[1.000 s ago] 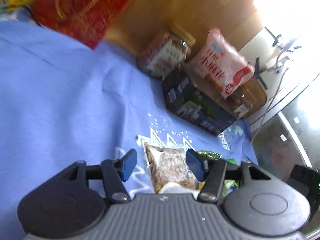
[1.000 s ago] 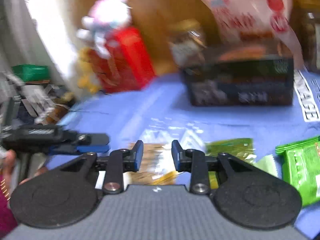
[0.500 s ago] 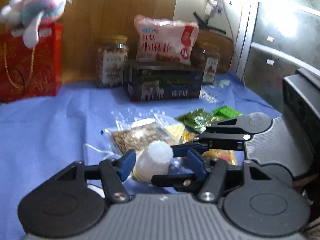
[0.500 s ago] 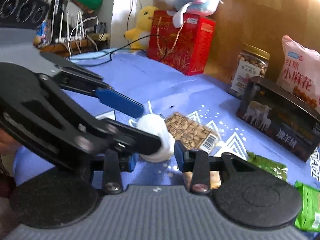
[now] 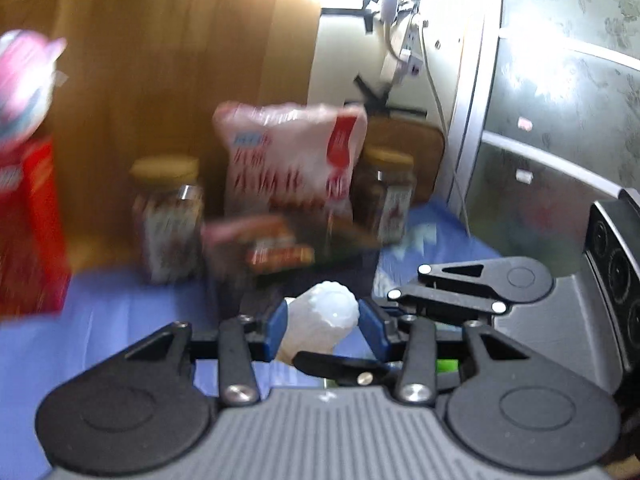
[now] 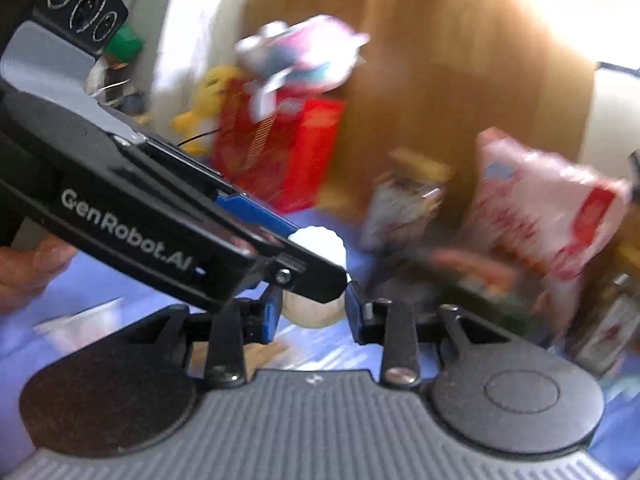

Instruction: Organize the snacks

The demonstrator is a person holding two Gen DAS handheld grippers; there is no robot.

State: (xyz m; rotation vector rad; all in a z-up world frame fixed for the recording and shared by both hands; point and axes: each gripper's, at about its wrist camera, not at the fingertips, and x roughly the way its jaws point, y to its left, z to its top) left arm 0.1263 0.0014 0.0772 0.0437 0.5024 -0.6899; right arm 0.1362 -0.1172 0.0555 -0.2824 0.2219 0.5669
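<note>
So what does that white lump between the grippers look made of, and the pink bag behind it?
White lump: looks like translucent, milky, soft plastic or wrapping, with a bumpy, ridged top; blur leaves it open. Pink bag: thin glossy plastic film, crinkled and shiny, with printed red lettering. Both the left gripper and the right gripper flank the lump.

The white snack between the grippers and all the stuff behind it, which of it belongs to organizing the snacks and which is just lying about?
Belongs to the job:
white snack, held between the left gripper fingers
right gripper, also around it
pink snack bag
two jars
dark box

Lying about:
red gift bag
plush toy
yellow toy
</note>
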